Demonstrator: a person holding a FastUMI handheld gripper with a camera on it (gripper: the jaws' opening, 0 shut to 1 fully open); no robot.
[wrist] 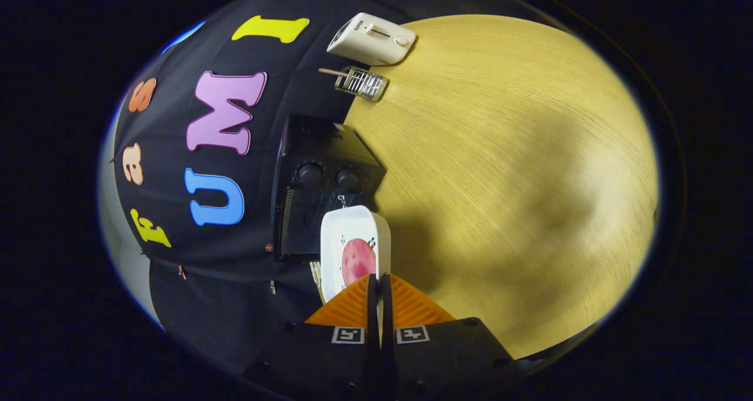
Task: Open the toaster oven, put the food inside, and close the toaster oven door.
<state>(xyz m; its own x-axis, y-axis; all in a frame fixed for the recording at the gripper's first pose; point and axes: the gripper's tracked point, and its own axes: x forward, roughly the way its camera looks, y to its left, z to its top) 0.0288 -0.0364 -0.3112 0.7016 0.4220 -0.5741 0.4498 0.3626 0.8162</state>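
My gripper [379, 286] is rolled on its side and shut on the rim of a white plate [341, 236]. On the plate lies a round pink piece of food [357, 260]. The plate hangs in the air just ahead of the fingers. Beyond it stands the black toaster oven [320, 171] on the wooden table, with two knobs [310, 173] facing me. Its door looks open: I see into the dark interior behind the plate, though the plate hides the door itself.
The wooden table [500, 171] spreads out beside the oven. Farther along it a white pop-up toaster [372, 38] and a small wire rack with a wooden handle [359, 82] stand by the booth's black cloth wall.
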